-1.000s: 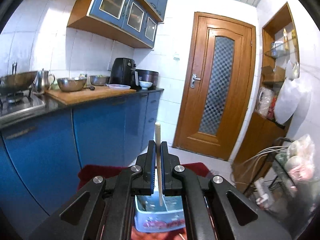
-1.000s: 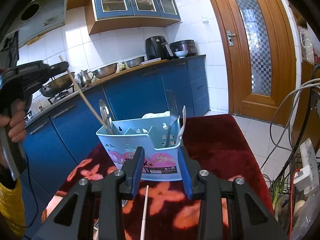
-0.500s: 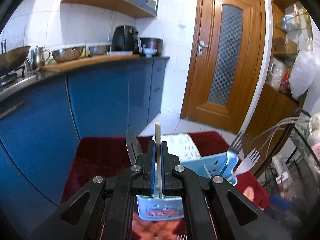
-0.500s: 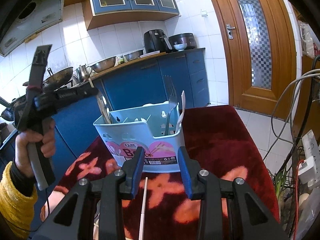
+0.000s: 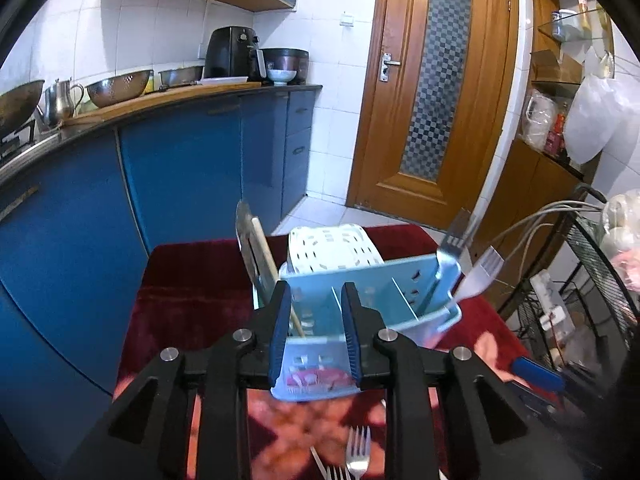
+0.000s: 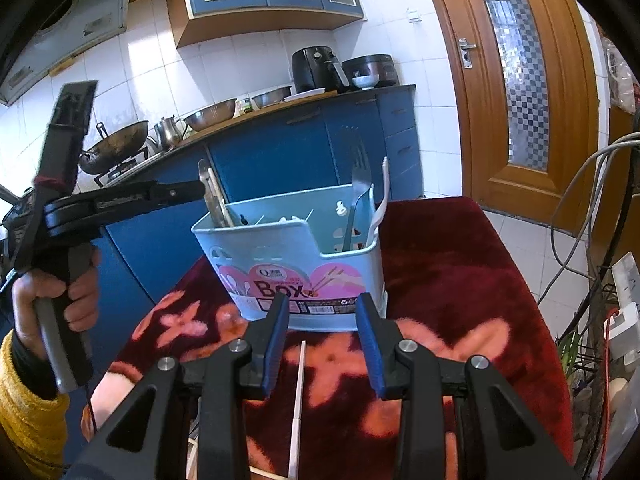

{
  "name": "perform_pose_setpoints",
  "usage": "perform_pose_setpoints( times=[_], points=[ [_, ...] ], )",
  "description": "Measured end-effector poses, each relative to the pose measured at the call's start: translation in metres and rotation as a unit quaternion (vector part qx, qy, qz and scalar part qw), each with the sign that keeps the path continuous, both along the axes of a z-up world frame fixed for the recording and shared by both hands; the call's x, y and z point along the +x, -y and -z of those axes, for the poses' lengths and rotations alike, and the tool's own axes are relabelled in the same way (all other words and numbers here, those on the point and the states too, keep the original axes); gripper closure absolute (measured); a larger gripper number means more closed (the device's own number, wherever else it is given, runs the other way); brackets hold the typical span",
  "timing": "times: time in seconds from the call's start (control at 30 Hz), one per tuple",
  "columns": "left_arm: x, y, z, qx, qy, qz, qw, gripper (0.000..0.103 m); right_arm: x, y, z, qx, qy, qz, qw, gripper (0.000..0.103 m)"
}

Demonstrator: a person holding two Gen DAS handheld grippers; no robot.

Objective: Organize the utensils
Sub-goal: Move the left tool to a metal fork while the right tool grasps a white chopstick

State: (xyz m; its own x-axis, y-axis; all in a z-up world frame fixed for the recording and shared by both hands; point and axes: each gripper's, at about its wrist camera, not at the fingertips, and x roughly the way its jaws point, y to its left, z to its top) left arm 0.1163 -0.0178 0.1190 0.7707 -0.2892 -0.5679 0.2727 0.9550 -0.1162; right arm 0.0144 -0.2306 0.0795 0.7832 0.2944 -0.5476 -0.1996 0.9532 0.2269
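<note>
From the left wrist view, the left claw (image 5: 316, 320) hangs over the near left end of the light blue utensil box (image 5: 372, 292), its blue pads apart; the jaws have just been opening, and the wooden chopstick (image 5: 276, 276) now leans free in the box's left compartment beside a metal blade-like utensil (image 5: 245, 236), close to the left pad but seemingly not pinched. A metal fork (image 5: 454, 240) and a white plastic fork (image 5: 482, 274) stand in the right compartment, and a white perforated basket (image 5: 334, 248) sits just behind the box. Loose forks (image 5: 358, 454) lie on the red floral cloth (image 5: 192, 280) at the near edge. From the right wrist view, the right claw (image 6: 322, 340) waits near the front of the box (image 6: 288, 264), pads apart with nothing between them; a single white chopstick (image 6: 298, 396) lies on the cloth (image 6: 440, 260) below the gap. On the left, a hand (image 6: 56, 300) in a yellow sleeve (image 6: 28, 412) grips the other tool, whose tips reach the box's left end
</note>
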Motion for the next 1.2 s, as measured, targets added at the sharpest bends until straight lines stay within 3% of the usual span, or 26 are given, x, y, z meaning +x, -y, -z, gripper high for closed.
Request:
perform_pose_setpoints(
  times=[0.23, 0.53, 1.0, 1.1, 1.2],
  points=[
    [-0.033, -0.014, 0.010, 0.008, -0.013, -0.004, 0.9999, 0.077, 0.001, -0.015, 0.014, -0.014, -0.022, -0.011, 1.000, 0.065],
    [-0.062, -0.035, 0.055, 0.011, -0.062, -0.009, 0.9980, 0.077, 0.006, -0.038, 0.051, -0.041, -0.079, -0.030, 0.996, 0.065],
    [-0.075, -0.037, 0.108, 0.011, -0.125, -0.002, 0.9920, 0.077, 0.017, -0.055, 0.094, -0.091, -0.158, -0.028, 0.983, 0.066],
    [-0.075, -0.036, 0.113, 0.008, -0.134, -0.001, 0.9909, 0.077, 0.017, -0.057, 0.094, -0.103, -0.159, -0.025, 0.982, 0.069],
    [-0.075, -0.035, 0.116, 0.009, -0.138, -0.003, 0.9904, 0.077, 0.018, -0.059, 0.095, -0.114, -0.160, -0.019, 0.980, 0.079]
  ],
)
